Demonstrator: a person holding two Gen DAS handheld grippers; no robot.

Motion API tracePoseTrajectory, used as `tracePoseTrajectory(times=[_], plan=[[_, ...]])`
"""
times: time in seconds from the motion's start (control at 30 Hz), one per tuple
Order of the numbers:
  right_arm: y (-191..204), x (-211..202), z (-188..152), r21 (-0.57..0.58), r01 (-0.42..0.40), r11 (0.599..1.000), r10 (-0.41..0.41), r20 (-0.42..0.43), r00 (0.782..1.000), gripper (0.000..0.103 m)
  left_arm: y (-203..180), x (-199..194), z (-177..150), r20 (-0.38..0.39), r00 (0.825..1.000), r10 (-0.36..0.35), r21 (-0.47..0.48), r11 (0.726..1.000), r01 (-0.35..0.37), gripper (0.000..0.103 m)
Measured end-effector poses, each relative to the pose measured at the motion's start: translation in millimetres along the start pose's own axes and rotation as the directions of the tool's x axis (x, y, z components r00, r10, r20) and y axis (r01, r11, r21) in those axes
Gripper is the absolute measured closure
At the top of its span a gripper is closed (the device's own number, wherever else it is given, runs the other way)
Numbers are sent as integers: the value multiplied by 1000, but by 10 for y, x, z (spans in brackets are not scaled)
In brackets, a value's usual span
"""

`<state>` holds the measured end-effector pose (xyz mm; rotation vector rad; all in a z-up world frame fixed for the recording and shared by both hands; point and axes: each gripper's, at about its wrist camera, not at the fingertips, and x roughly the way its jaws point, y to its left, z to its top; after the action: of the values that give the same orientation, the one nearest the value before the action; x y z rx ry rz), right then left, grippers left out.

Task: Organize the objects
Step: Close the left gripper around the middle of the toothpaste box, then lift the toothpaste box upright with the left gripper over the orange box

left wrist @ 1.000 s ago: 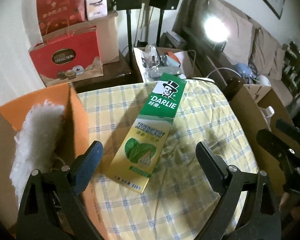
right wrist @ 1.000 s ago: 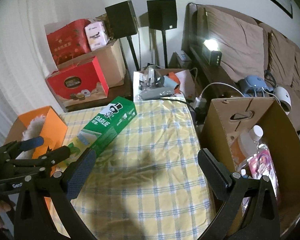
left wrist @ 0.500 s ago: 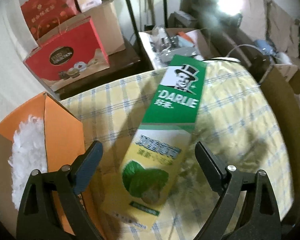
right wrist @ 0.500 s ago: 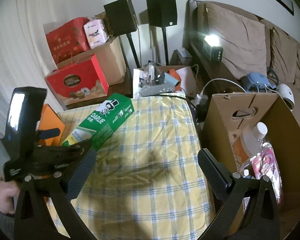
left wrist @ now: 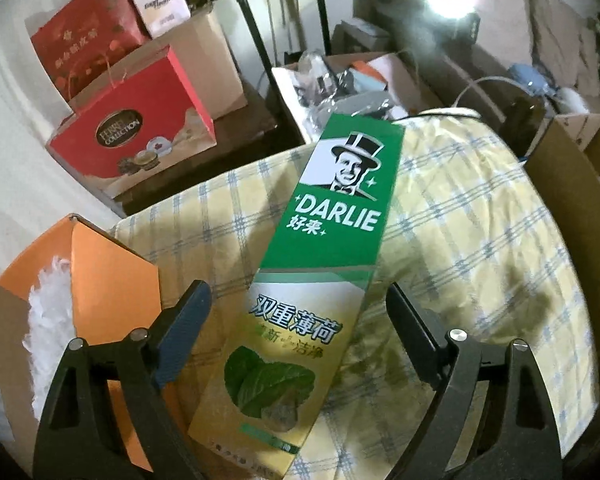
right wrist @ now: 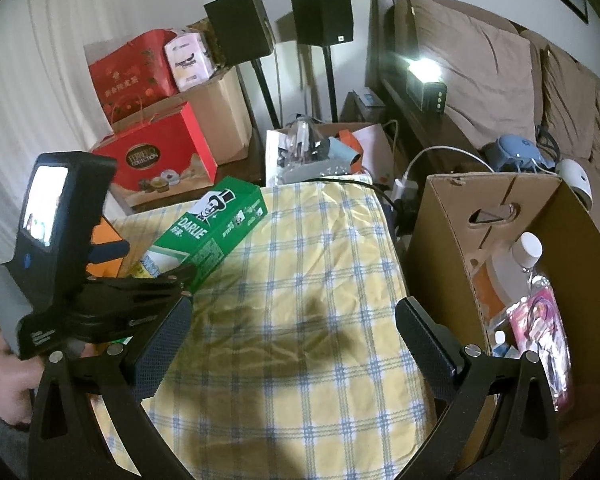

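Observation:
A long green and yellow Darlie toothpaste box [left wrist: 320,264] lies on the yellow checked tablecloth [left wrist: 480,248]. My left gripper [left wrist: 298,336] is open, its fingers on either side of the box's yellow near end, not touching it. In the right wrist view the box [right wrist: 212,236] lies at the left with the left gripper over its near end. My right gripper [right wrist: 294,348] is open and empty above the cloth [right wrist: 308,300].
An orange box [left wrist: 100,280] with a white fluffy thing [left wrist: 48,340] stands left of the toothpaste box. A brown cardboard box [right wrist: 520,280] holding a bottle [right wrist: 516,264] and packets stands at the table's right. Red gift bags [right wrist: 156,160], speakers and a sofa lie beyond.
My left gripper has moved forward and down over the toothpaste box, so the box's near end now lies between its open fingers. The right gripper has barely moved.

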<state>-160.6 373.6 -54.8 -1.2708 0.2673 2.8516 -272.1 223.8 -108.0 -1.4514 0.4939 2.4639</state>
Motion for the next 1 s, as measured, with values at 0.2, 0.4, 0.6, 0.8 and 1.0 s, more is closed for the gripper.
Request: tracePoseTrajectory(times=[0.2, 0.4, 0.6, 0.8, 1.0], plan=[[-15, -1, -23, -7, 2, 1000, -2, -8, 1000, 0, -31, 245, 16, -81, 997, -4, 6, 1000, 5, 15], [-48, 20, -42, -3, 1, 1000, -1, -18, 1000, 0, 98, 395, -7, -142, 987, -78, -88, 994, 66, 21], [-50, 27, -48, 3, -2, 1000, 2, -22, 1000, 0, 79, 302, -73, -137, 982, -132, -114, 987, 117, 47], [-41, 18, -52, 5, -6, 1000, 6, -20, 1000, 0, 97, 110, -243, -84, 977, -196, -173, 968, 179, 50], [-23, 56, -136, 40, -94, 995, 96, -57, 994, 3, 100, -193, -462, -23, 961, -275, -185, 946, 266, 50]])
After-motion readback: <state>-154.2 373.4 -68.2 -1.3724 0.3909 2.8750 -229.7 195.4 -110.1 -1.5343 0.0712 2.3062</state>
